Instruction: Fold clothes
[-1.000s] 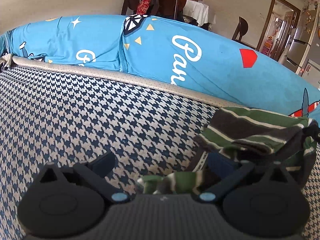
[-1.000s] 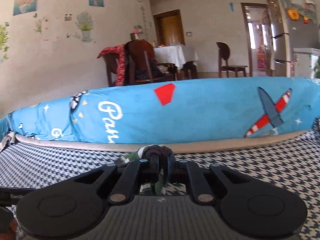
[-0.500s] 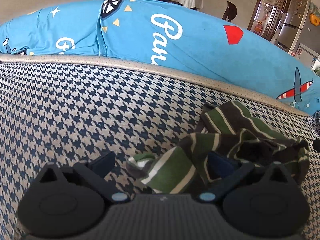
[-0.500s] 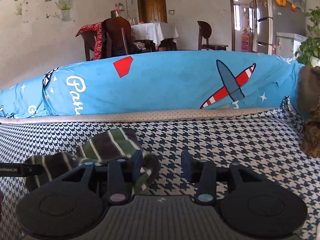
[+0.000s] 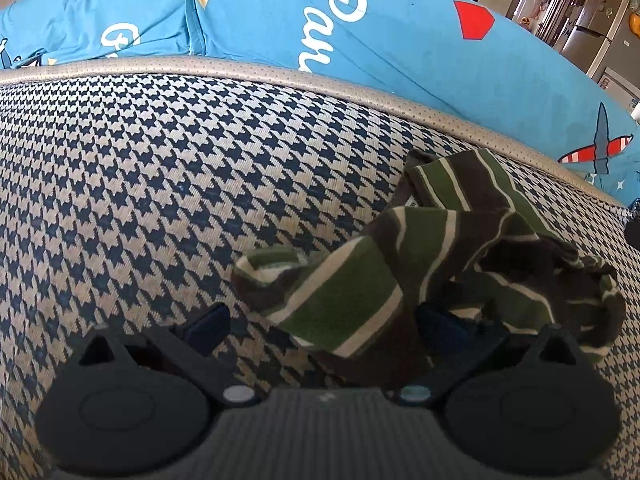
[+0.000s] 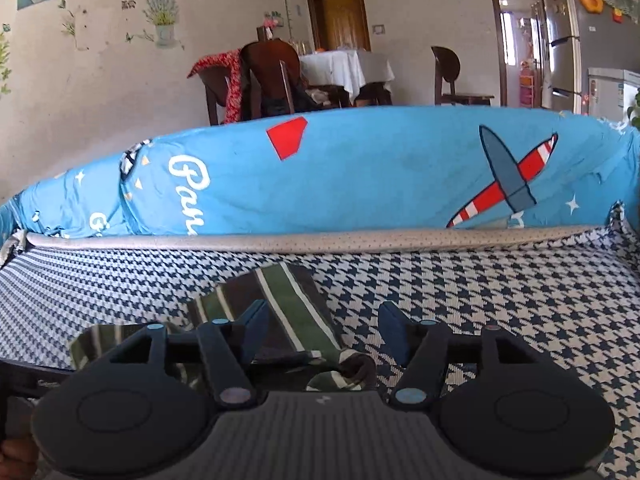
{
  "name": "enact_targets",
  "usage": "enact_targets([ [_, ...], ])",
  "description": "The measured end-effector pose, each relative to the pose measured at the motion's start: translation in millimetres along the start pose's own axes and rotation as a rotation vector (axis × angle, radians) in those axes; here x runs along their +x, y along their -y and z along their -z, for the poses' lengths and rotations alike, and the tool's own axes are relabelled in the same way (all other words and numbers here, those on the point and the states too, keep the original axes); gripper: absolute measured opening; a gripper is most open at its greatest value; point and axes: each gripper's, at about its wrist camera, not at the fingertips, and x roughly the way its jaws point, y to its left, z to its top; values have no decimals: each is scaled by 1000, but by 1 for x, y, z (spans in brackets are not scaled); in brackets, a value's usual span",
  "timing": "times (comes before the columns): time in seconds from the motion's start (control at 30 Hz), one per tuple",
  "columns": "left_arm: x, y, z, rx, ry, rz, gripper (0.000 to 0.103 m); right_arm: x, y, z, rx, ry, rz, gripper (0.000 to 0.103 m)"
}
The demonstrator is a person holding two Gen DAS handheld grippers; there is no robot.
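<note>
The striped garment [image 5: 440,264] lies crumpled in a loose heap on the houndstooth sofa seat [image 5: 160,184], nearer its back edge and the blue cushion [image 5: 400,60] than its front; no fold is formed yet, so it appears set down for regrasping. The left gripper [image 5: 324,324] sits low over the seat, jaws spread, cloth draped across its right finger but not pinched. The right gripper [image 6: 324,330] is level and low, jaws released, straddling the heap's near end.

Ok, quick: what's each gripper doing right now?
Left gripper: open, striped garment lying loose between its fingers.
Right gripper: open, holding nothing.
</note>
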Motion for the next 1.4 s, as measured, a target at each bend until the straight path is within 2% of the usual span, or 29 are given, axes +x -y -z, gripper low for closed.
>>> enact_targets([
  [0.17, 7, 0, 1, -8, -21, 5, 103, 28, 9, 3, 23, -39, -8, 62],
  [0.4, 8, 11, 4, 55, -4, -6, 103, 56, 9, 3, 13, -84, -34, 67],
  [0.63, 6, 20, 5, 112, 18, -14, 101, 83, 1, 13, 6, -163, -58, 67],
  [0.67, 5, 21, 5, 123, 24, -17, 99, 85, -2, 15, -8, -170, -55, 65],
  [0.73, 3, 24, 3, 137, 34, -17, 90, 86, -8, 19, -50, -172, -29, 45],
  [0.77, 2, 26, 2, 142, 39, -16, 87, 86, -10, 19, -66, -169, -18, 39],
  [0.83, 1, 27, -3, 142, 45, -16, 83, 85, -10, 18, -68, -166, -21, 16],
  [0.93, 2, 26, -8, 145, 54, -21, 79, 82, -9, 17, -56, -146, -17, 9],
  [1.03, 4, 24, -10, 153, 66, -28, 71, 73, -8, 11, -38, -82, 25, 7],
  [1.1, 3, 24, -12, 155, 78, -44, 69, 62, -5, 3, -12, -32, 52, 7],
  [1.27, 1, 24, -19, 174, 137, -133, 71, 41, 3, -10, 28, 61, 170, 6],
  [1.3, 1, 23, -21, 167, 139, -144, 72, 38, 5, -10, 33, 73, 217, 2],
  [1.37, 1, 21, -24, 152, 140, -162, 73, 36, 12, -12, 55, 76, 301, 2],
  [1.4, -1, 20, -24, 144, 141, -164, 78, 35, 17, -12, 77, 68, 325, 3],
])
